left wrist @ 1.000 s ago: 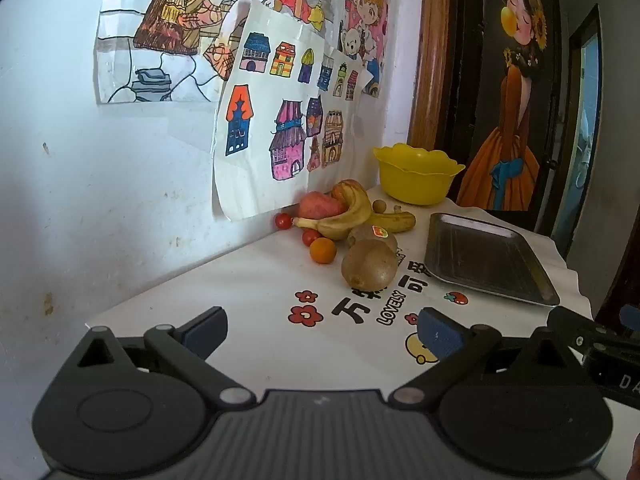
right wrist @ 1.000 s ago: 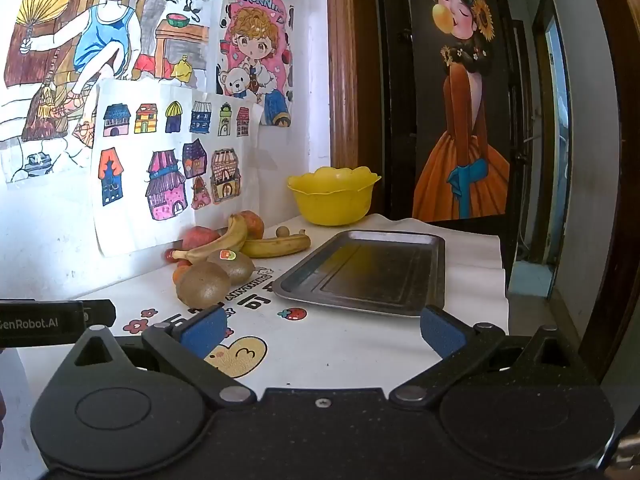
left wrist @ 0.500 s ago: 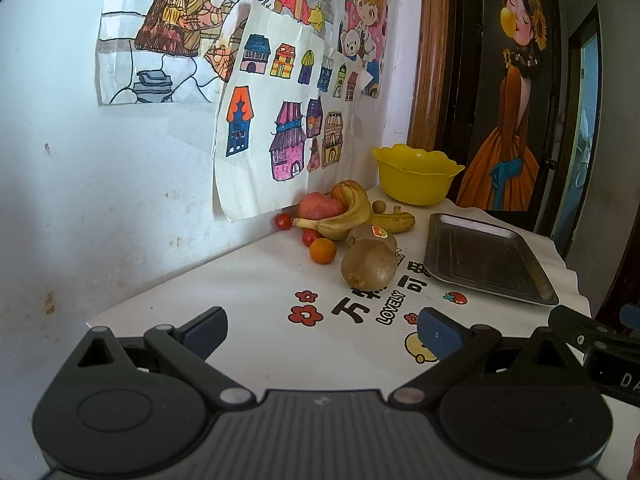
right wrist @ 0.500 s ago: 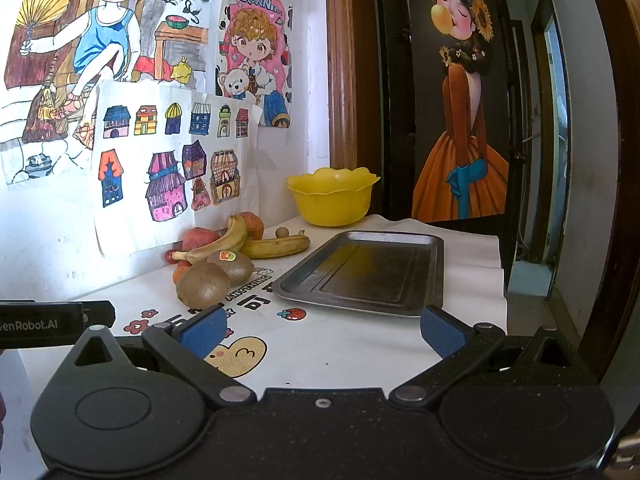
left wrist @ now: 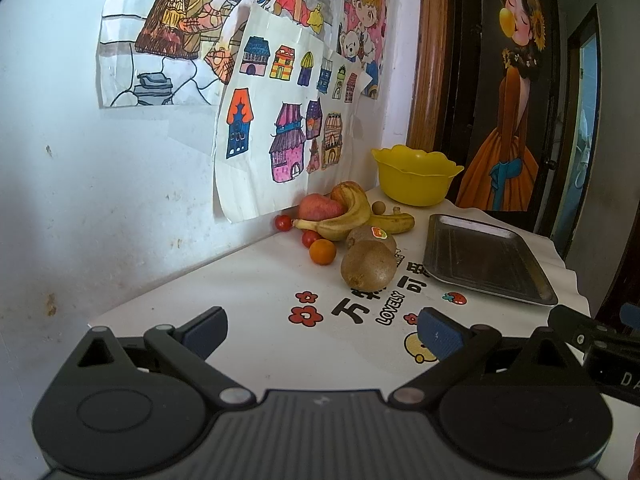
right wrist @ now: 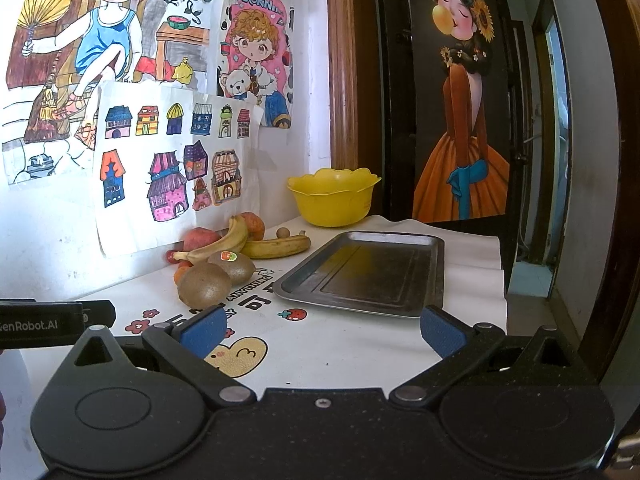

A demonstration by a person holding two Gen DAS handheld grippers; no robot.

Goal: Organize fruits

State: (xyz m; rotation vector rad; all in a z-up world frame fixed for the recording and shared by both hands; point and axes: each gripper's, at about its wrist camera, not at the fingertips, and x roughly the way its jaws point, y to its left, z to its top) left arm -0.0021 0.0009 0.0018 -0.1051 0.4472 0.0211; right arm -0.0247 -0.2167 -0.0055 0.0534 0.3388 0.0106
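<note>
Lying crosswise — banana [right wrist: 276, 246], stem rightward

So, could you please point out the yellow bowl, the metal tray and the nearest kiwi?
yellow bowl [right wrist: 334, 202], right wrist view, front wall.
metal tray [right wrist: 372, 270], right wrist view, bare floor.
nearest kiwi [left wrist: 368, 266], left wrist view, middle of skin.

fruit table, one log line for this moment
left hand-held gripper open, empty | right hand-held gripper open, empty | tray empty | fruit pile by wall, untouched | near kiwi closest | yellow bowl behind
</note>
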